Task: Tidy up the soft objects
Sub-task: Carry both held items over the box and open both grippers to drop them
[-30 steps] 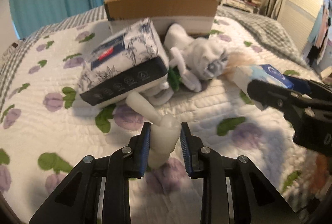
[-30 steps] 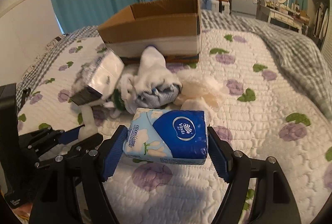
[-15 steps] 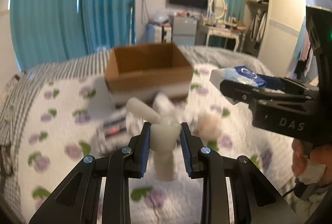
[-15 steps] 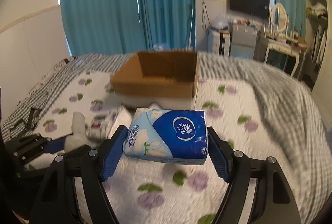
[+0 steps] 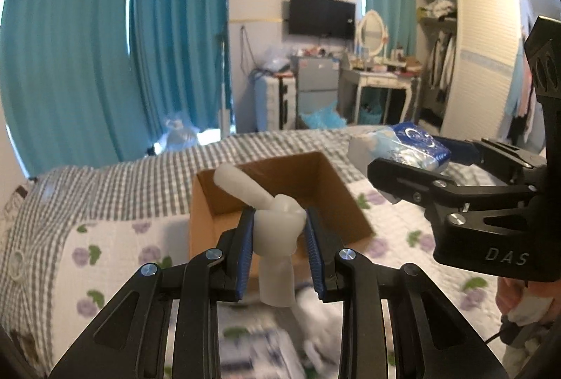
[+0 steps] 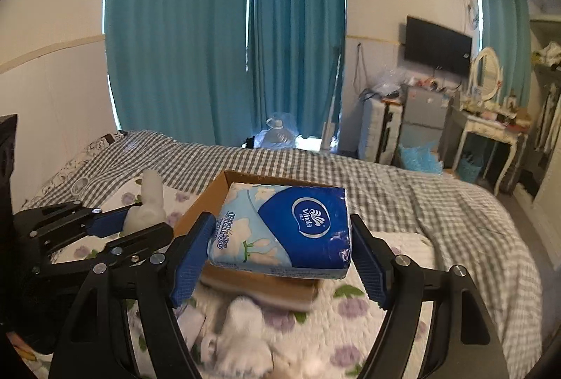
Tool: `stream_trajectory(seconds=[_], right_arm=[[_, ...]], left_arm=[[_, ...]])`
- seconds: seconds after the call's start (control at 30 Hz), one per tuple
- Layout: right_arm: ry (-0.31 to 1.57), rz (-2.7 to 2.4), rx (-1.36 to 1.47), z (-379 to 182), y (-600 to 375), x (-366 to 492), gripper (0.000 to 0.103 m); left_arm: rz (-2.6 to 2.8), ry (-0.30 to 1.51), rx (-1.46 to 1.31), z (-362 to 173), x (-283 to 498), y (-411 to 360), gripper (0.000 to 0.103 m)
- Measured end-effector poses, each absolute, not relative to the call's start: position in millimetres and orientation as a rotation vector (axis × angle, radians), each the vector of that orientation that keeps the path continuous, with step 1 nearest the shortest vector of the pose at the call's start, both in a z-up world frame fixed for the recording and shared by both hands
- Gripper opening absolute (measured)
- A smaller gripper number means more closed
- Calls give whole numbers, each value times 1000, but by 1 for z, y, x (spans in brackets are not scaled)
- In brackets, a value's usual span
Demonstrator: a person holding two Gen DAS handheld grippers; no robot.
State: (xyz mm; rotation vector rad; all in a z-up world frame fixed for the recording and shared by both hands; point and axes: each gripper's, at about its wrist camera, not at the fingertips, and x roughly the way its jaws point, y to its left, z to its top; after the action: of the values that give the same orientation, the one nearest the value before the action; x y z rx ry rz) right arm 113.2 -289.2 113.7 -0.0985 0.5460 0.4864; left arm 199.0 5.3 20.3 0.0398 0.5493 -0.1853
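While both loads hang above the bed: left tongs [image 5: 277, 247] clamp a white plush toy [image 5: 273, 231]; right tongs [image 6: 280, 254] clamp a blue tissue pack [image 6: 280, 228]. Risk: releasing short of the cardboard box [image 5: 315, 200]; the tongs may collide, being close together.

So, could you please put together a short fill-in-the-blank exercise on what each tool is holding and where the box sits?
1. The right tool is shut on a blue pack of ____.
2. The left tool grips a soft toy whose colour is ____.
3. The open box on the bed is made of ____.
4. The curtains behind the bed are coloured ____.

Missing words: tissues; white; cardboard; teal
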Motion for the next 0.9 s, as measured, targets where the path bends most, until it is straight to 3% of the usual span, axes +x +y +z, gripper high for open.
stream_trajectory(seconds=[0.4,0.47,0.5,0.53,0.7,0.9], right_arm=[[684,495,-64,37,-267,236,77],[680,484,-50,36,-269,243,84],[680,474,-44,35,-269,243,87],[678,458,-36,36,-271,244,90],[651,446,-35,55,-283,233,91],[589,445,-60,106,-299,188,91]], left_arm=[[-250,631,117,-47,295,0,33],[-237,642,89,-50,299,2,52],[-217,640,86,-51,299,3,70],[-195,628,87,-50,298,4,73],[-134,609,77,-38,284,14,73],[-141,544,63,15,237,17,73]])
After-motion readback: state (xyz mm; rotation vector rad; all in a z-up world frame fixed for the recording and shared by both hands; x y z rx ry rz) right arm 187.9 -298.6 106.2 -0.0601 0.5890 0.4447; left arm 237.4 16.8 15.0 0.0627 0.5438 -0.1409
